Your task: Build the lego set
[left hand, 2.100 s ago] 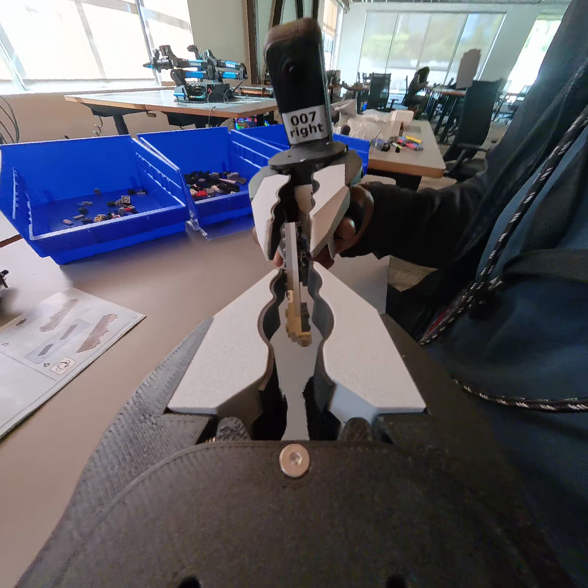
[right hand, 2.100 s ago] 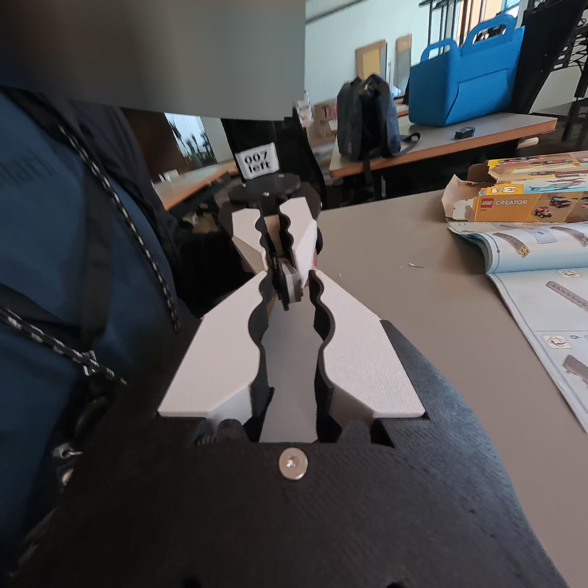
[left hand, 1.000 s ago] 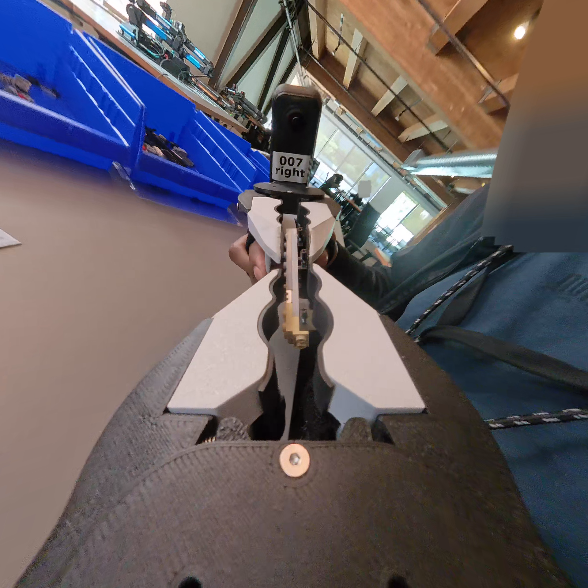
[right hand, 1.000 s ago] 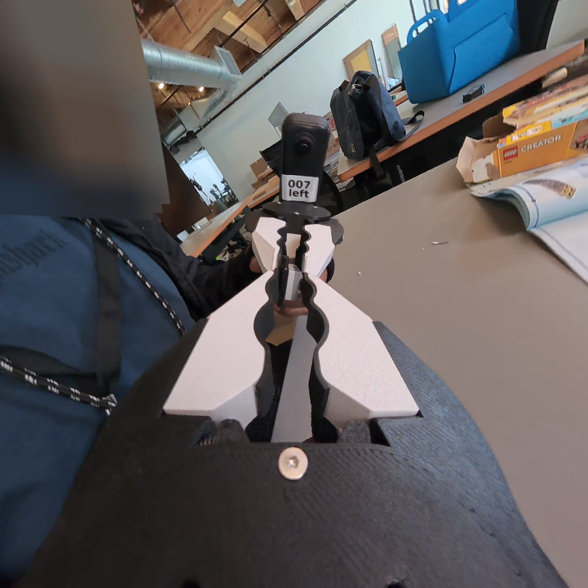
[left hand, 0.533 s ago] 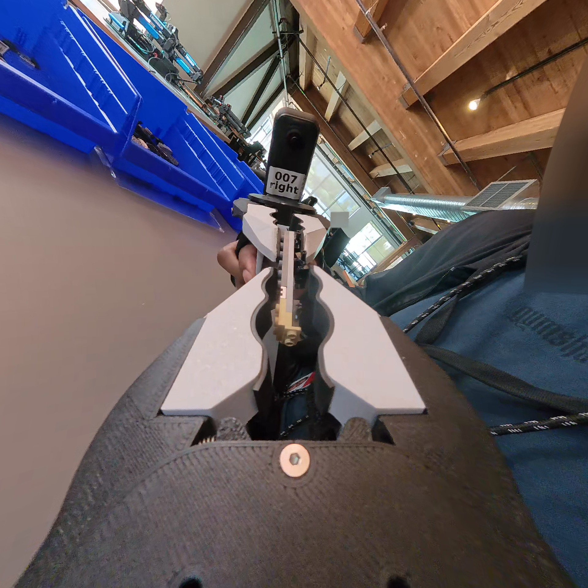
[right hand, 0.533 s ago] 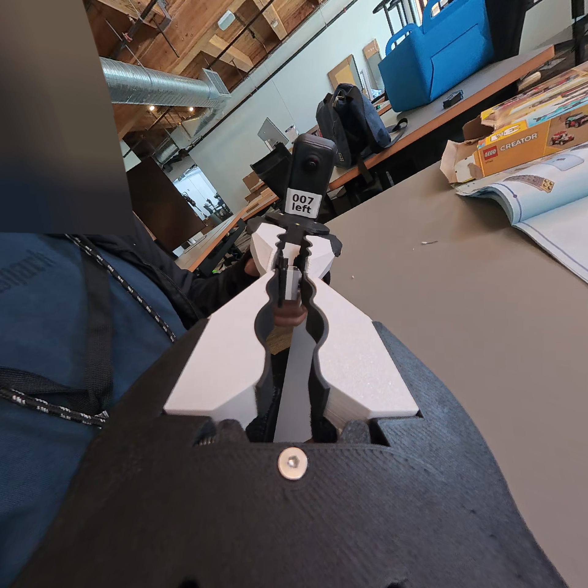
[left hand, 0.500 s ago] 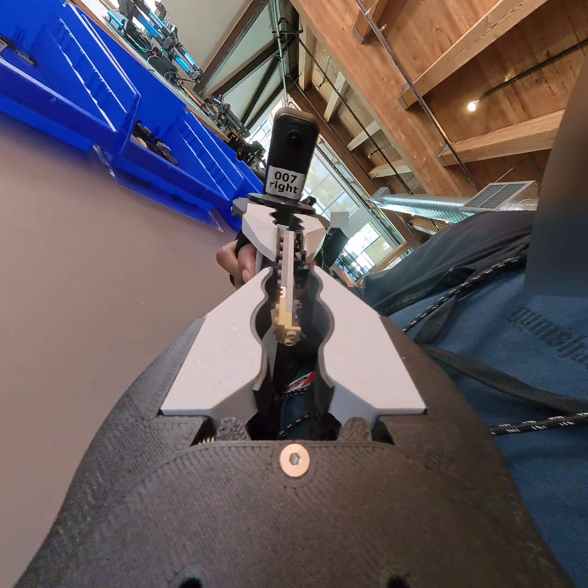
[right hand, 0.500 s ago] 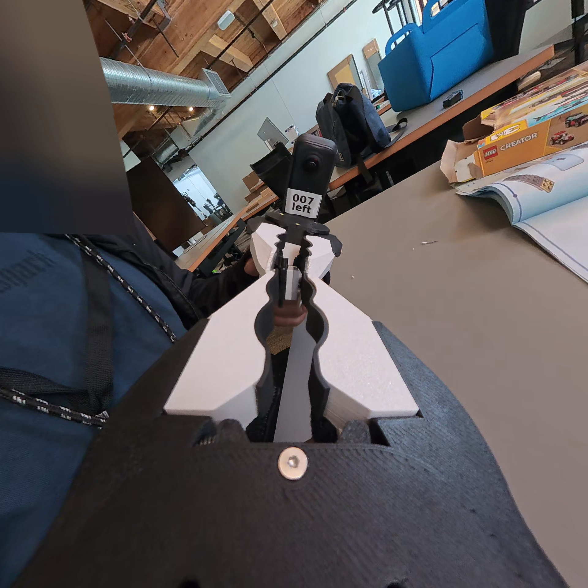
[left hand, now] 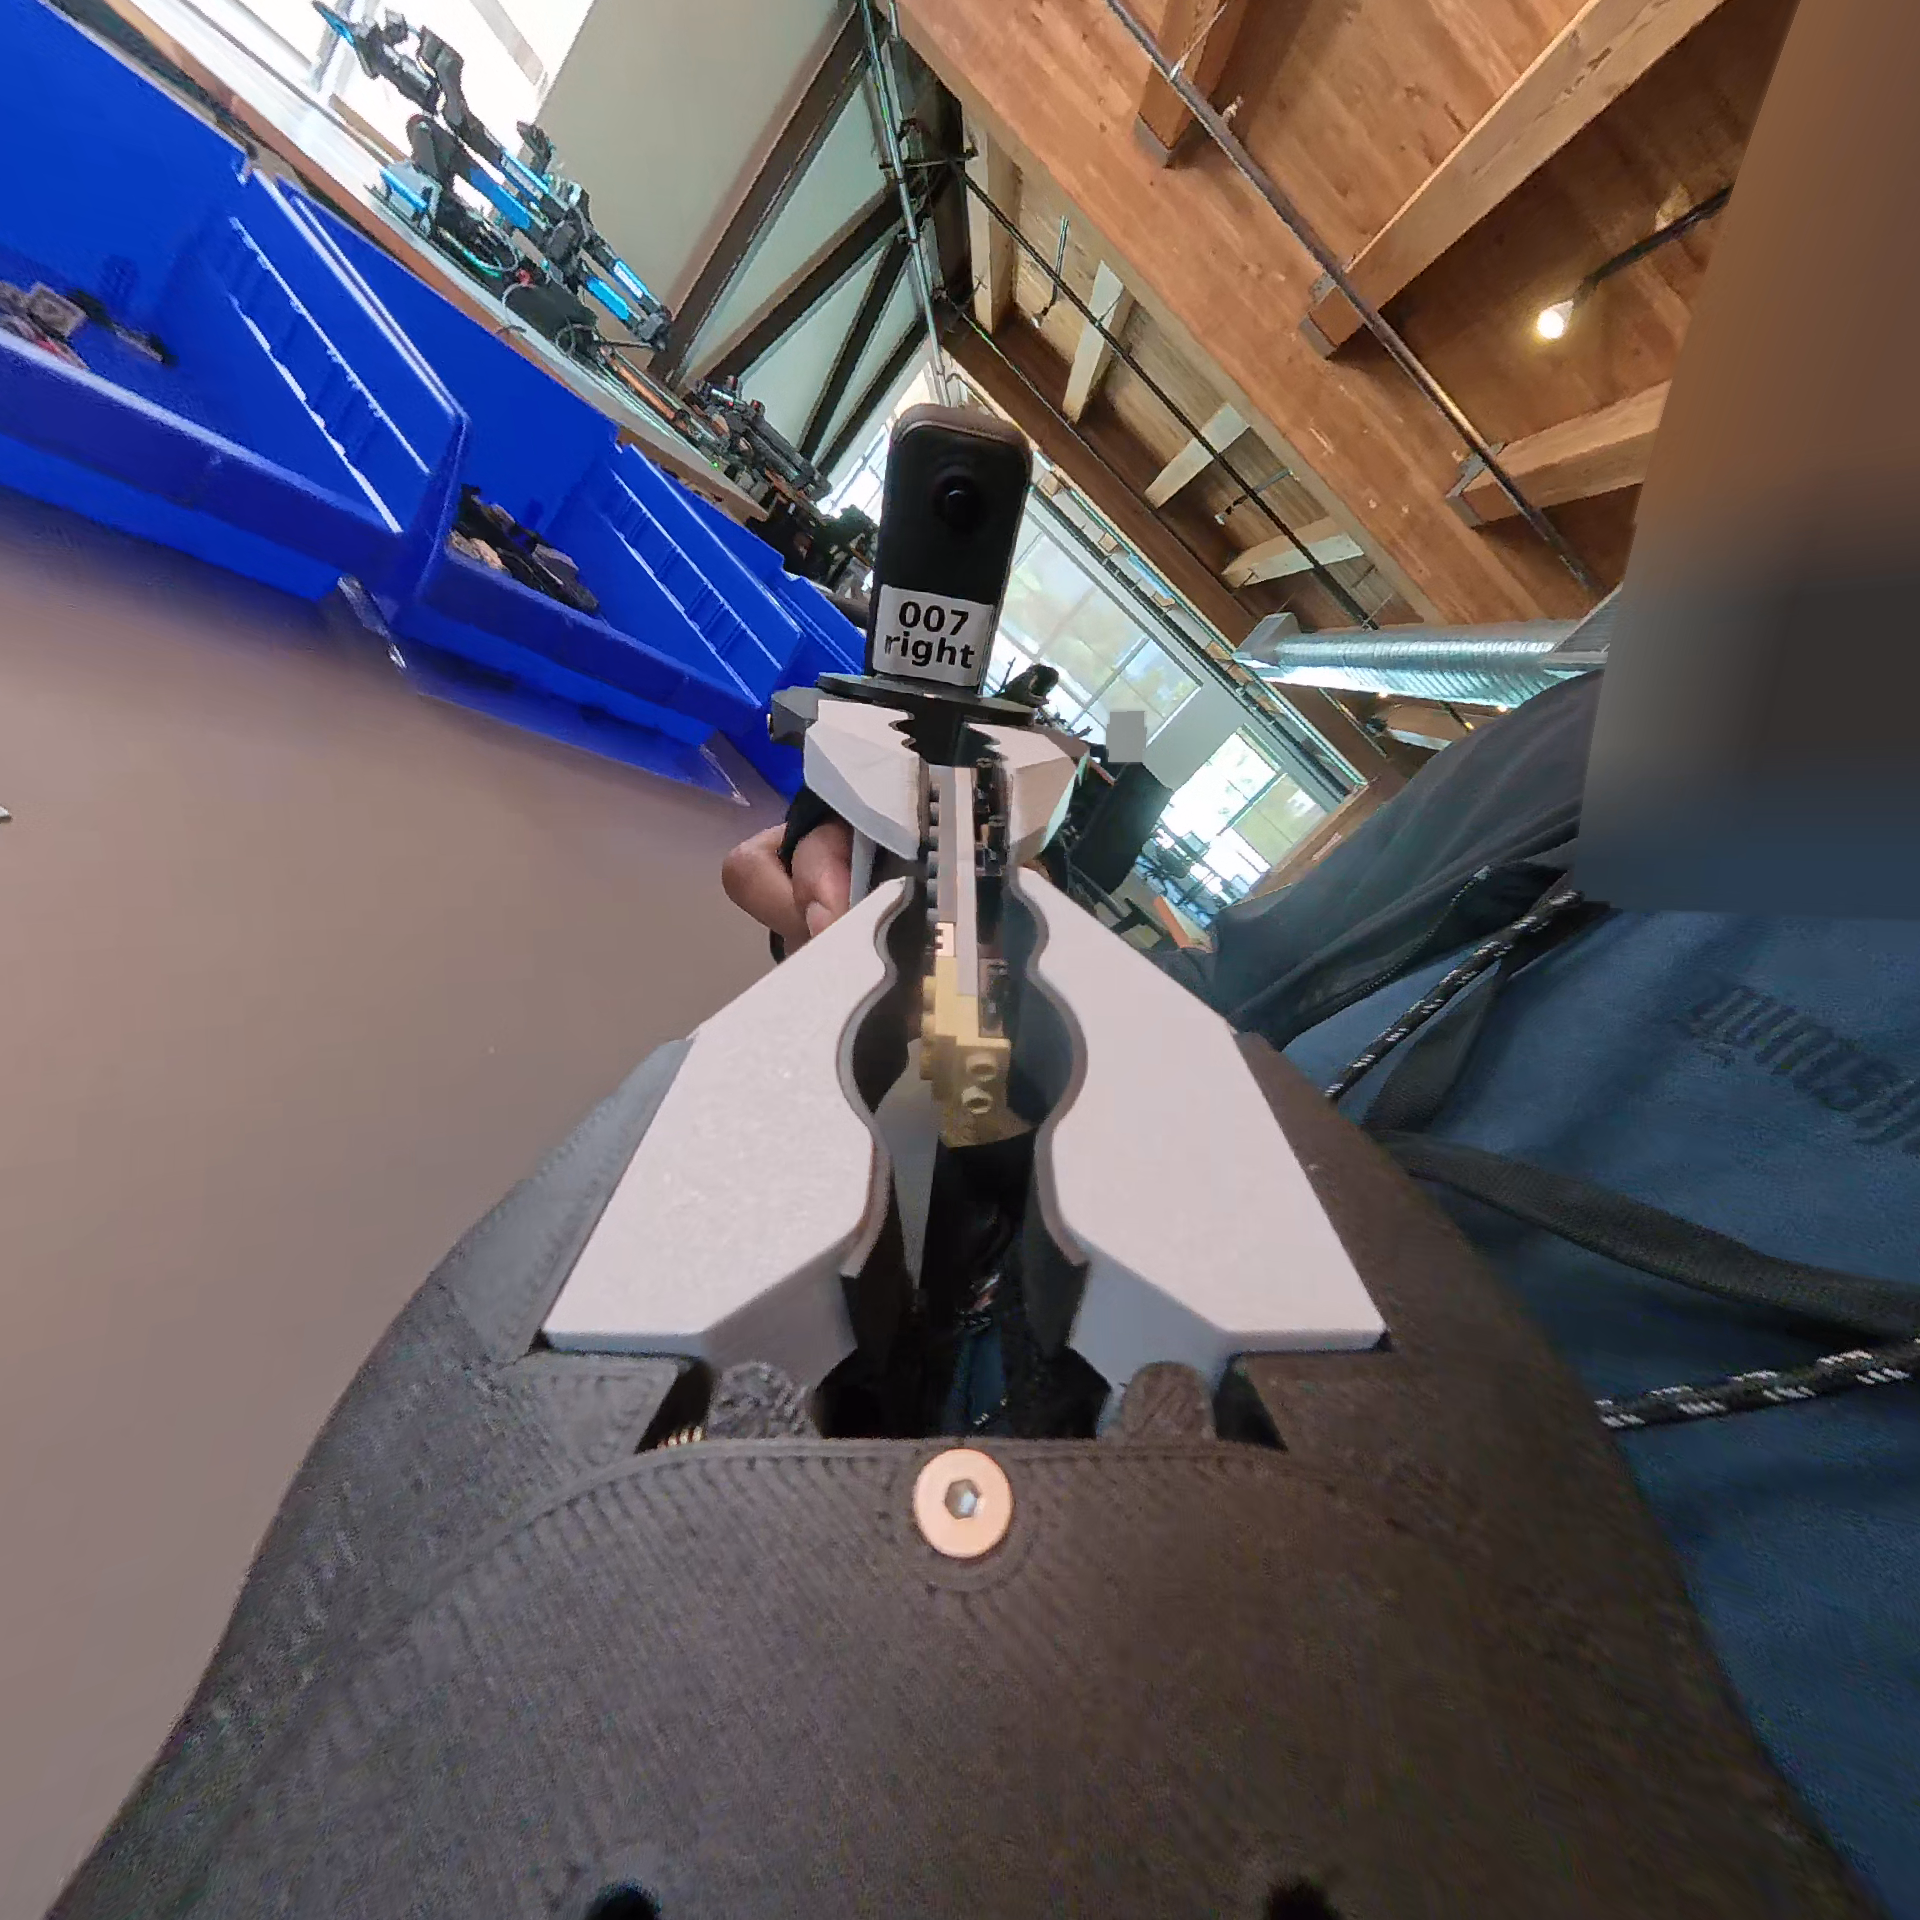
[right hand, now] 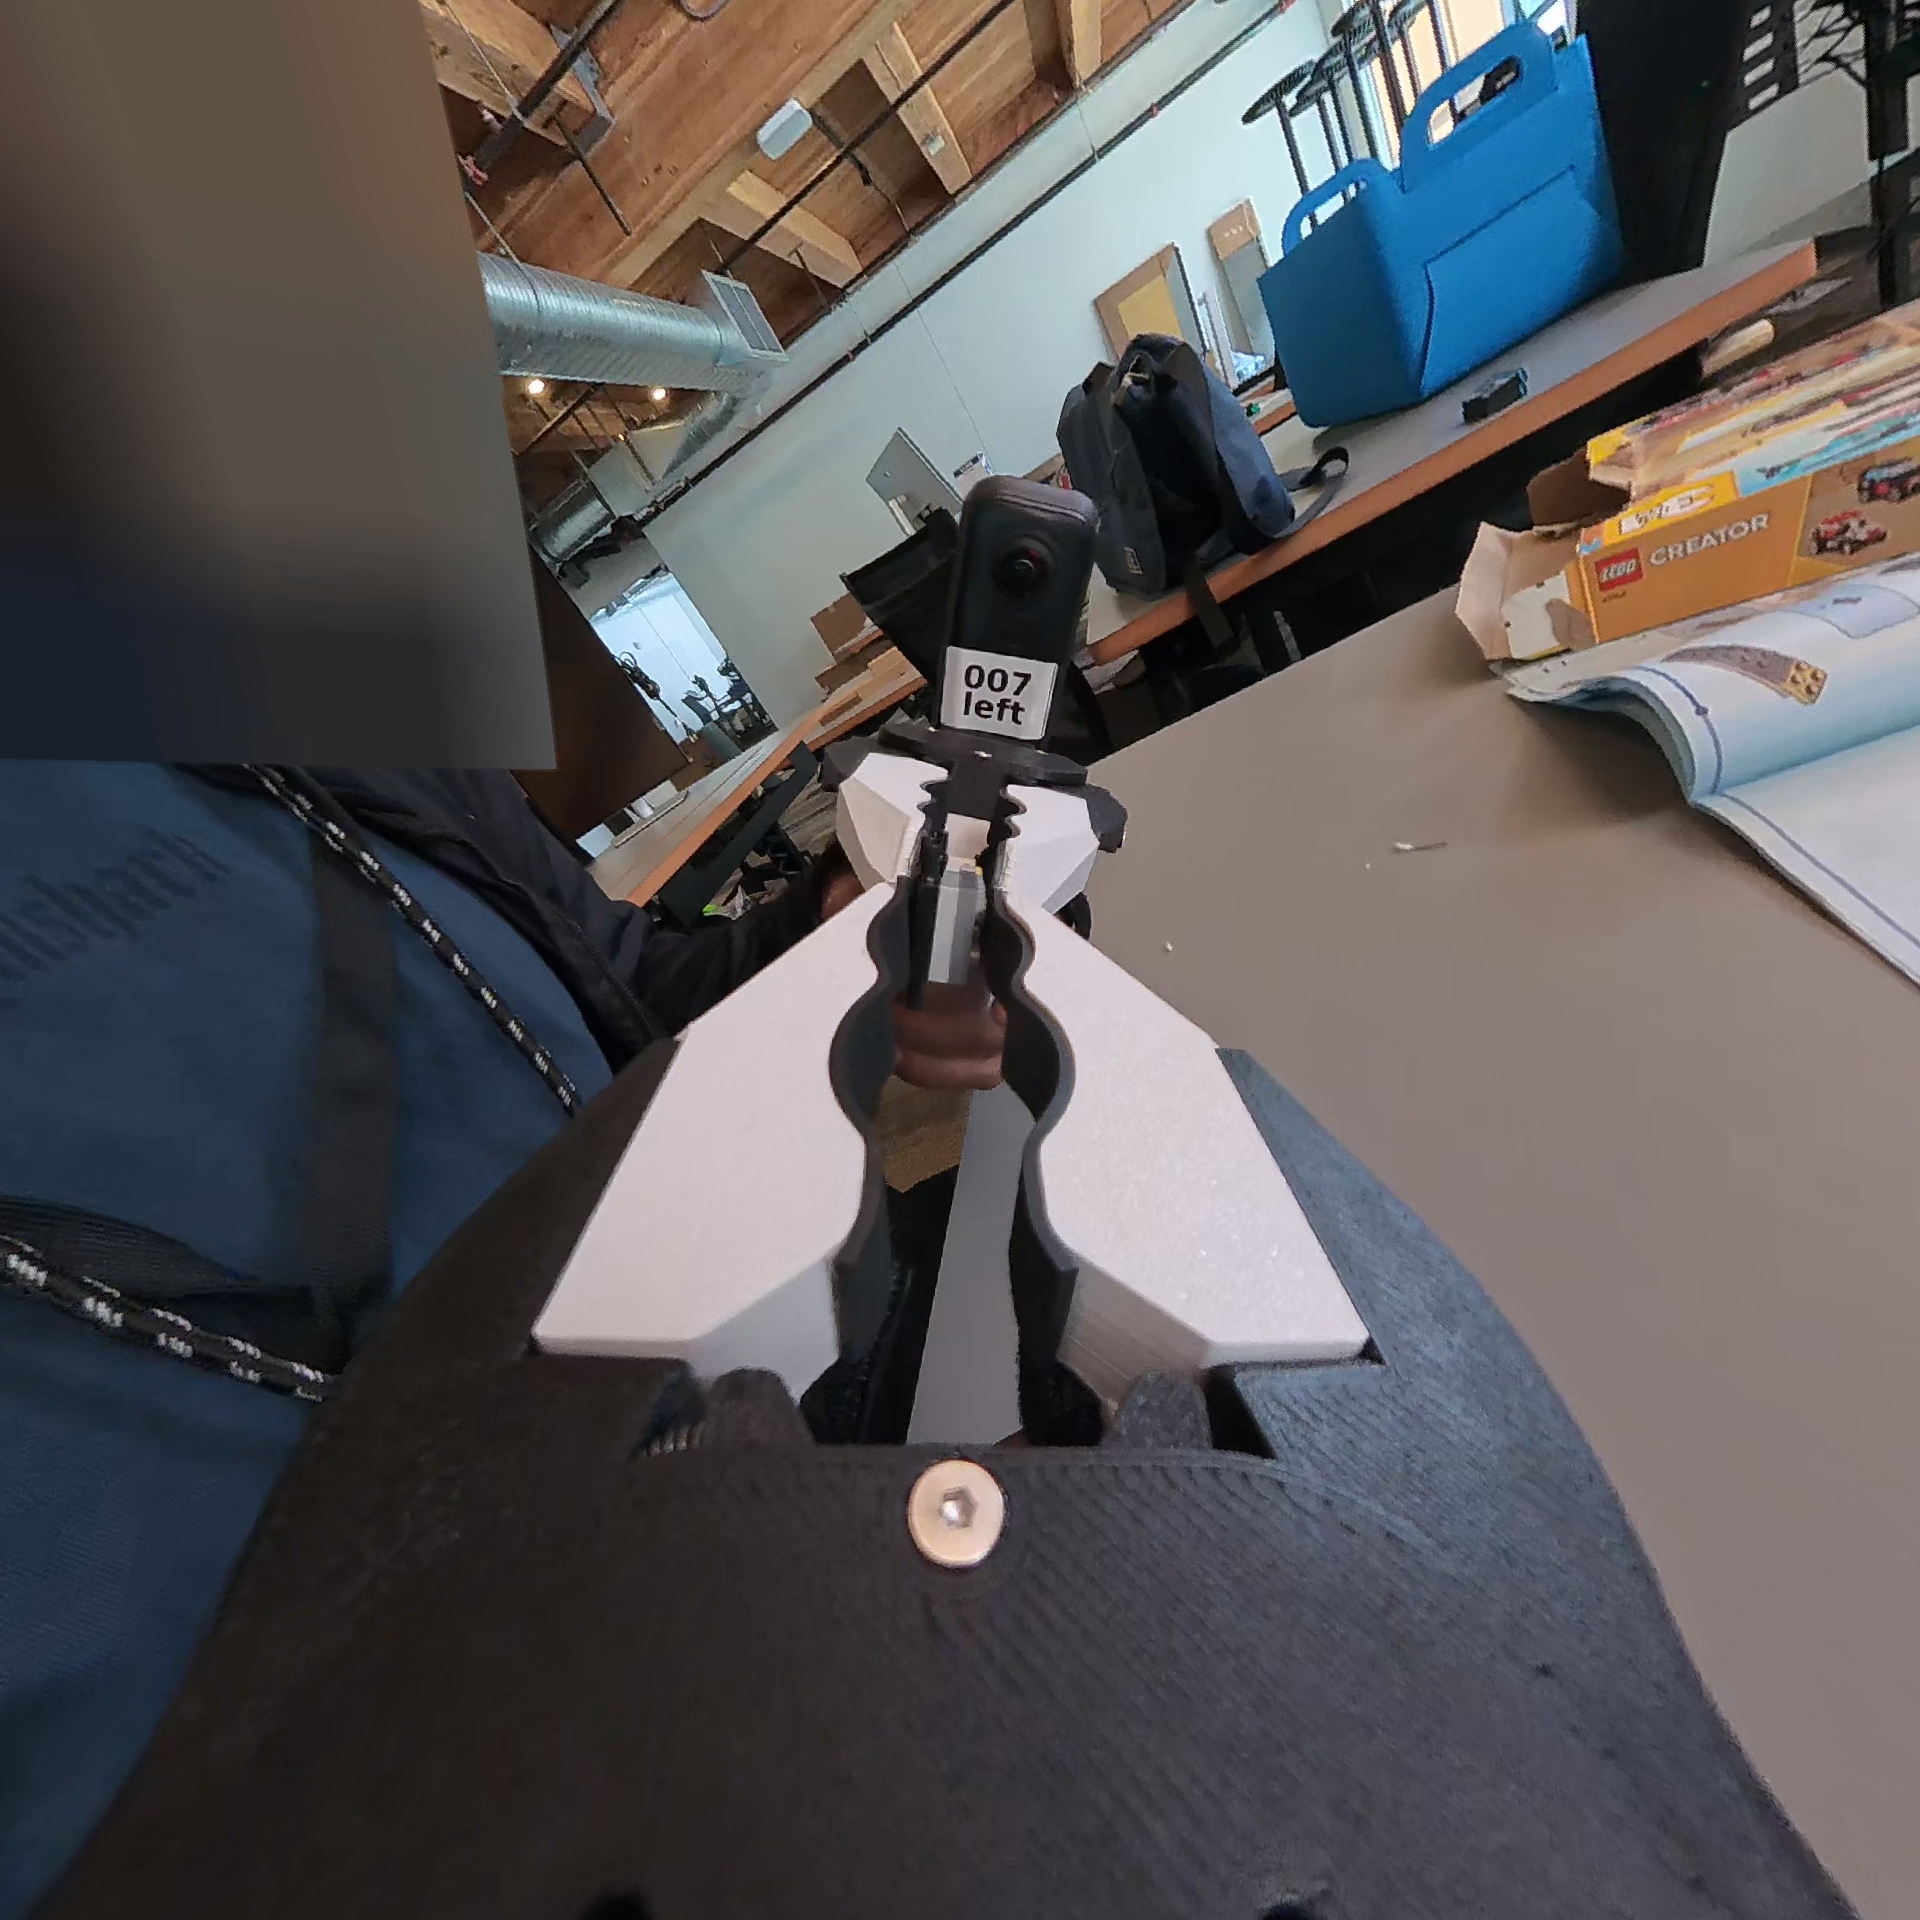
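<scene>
A slim grey, tan and black lego assembly [left hand: 961, 997] is held in the air above the grey counter [left hand: 312, 987], between the two facing grippers. The left gripper [left hand: 961, 914] and right gripper [right hand: 956, 914] each have fingers nearly closed on opposite ends. Blue plastic bins [left hand: 260, 416] stand far left.

Timber-beamed ceiling [left hand: 1299, 156] with a silver duct [right hand: 623, 332], tall bright windows [left hand: 1091, 613], a pale wall [right hand: 987, 301], and a long orange-edged desk [right hand: 1507, 416] bearing bags.
</scene>
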